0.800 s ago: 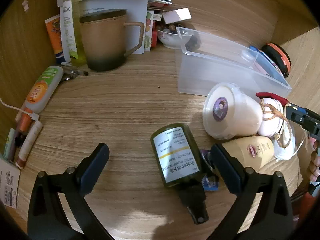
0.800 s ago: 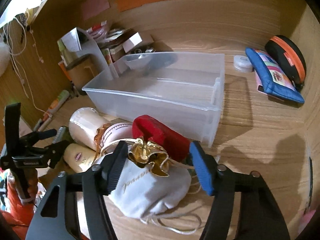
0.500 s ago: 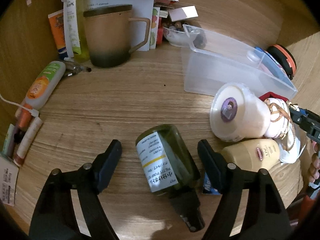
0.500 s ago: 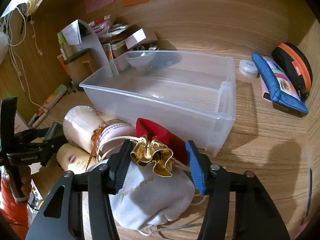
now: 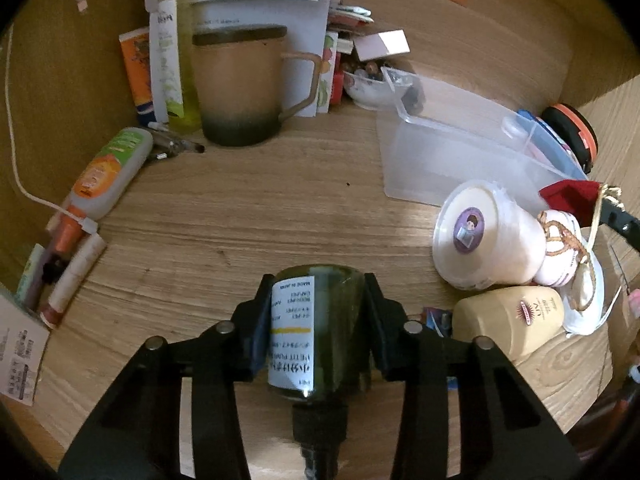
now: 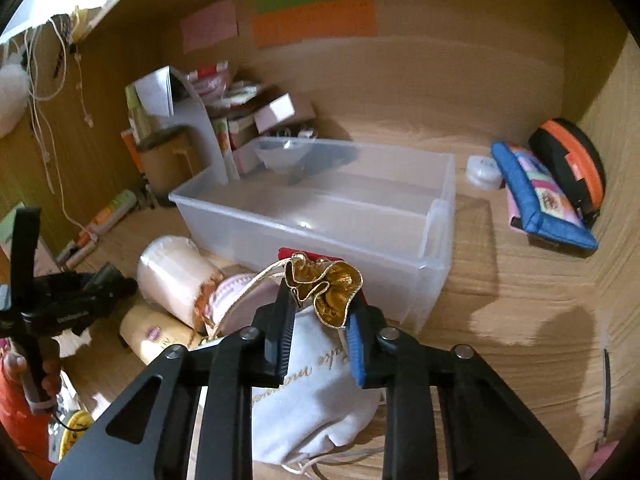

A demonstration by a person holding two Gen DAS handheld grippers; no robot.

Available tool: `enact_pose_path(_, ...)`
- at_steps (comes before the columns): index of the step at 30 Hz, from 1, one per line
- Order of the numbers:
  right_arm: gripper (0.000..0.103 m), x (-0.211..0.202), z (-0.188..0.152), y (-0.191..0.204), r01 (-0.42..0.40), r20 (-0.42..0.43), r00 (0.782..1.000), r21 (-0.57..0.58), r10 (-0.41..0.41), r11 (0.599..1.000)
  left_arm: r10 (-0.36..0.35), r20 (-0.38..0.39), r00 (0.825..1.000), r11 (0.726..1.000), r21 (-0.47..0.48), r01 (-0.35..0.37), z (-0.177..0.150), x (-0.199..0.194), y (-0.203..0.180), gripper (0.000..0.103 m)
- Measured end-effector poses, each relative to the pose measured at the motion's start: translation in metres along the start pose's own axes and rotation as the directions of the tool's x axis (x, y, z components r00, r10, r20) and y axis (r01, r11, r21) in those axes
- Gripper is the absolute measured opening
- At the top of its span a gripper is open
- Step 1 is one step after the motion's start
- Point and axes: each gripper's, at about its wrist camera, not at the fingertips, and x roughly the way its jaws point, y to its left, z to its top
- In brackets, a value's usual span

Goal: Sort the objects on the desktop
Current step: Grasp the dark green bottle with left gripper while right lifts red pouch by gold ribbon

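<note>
Wood-grain desk (image 5: pixel 248 216) boxed in by wooden walls, and it's pretty cluttered. Against the back there's a brown mug (image 5: pixel 240 88) in front of some papers, with an orange-and-green tube (image 5: pixel 106 176) lying off to the side near a white cable.

Left gripper (image 5: pixel 318 308) has its jaws clamped on a dark green pump bottle (image 5: pixel 320 328), one finger on each side of the body, white label facing up and the black pump end pointing back toward the camera. Hard to say whether the bottle is resting on the desk or just off it.

Right gripper (image 6: pixel 320 320) is pinching the gathered neck of a white drawstring pouch (image 6: pixel 316 392), right below its gold ruffled top (image 6: pixel 326 290); the pouch body hangs down between the fingers.

Clear plastic bin (image 6: pixel 320 208) sits just behind the pouch, with nothing visible inside. Beside the bin lie a white tub (image 5: pixel 480 236) on its side, a cream bottle (image 5: pixel 508 320) and something red (image 5: pixel 568 200). Over by the right wall are a blue pouch (image 6: pixel 540 200) and a black-and-orange case (image 6: pixel 568 160).
</note>
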Motion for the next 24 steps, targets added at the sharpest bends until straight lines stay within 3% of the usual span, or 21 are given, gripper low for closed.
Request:
enact_pose_path(14,0.021,-0.055,0.014,-0.01,-0.025,0.129,0.991,0.043,0.02,0.999,-0.02,0.103,0.994,0.999,-0.039,0.025,0.017,-0.038,0.006,0.041)
enact_pose_path(24,0.021,-0.075,0.024,-0.022,-0.004,0.183,0.983,0.065,-0.008,0.998,-0.073,0.181,0.981,0.997,0.019,0.071,0.053,-0.062,-0.011,0.041)
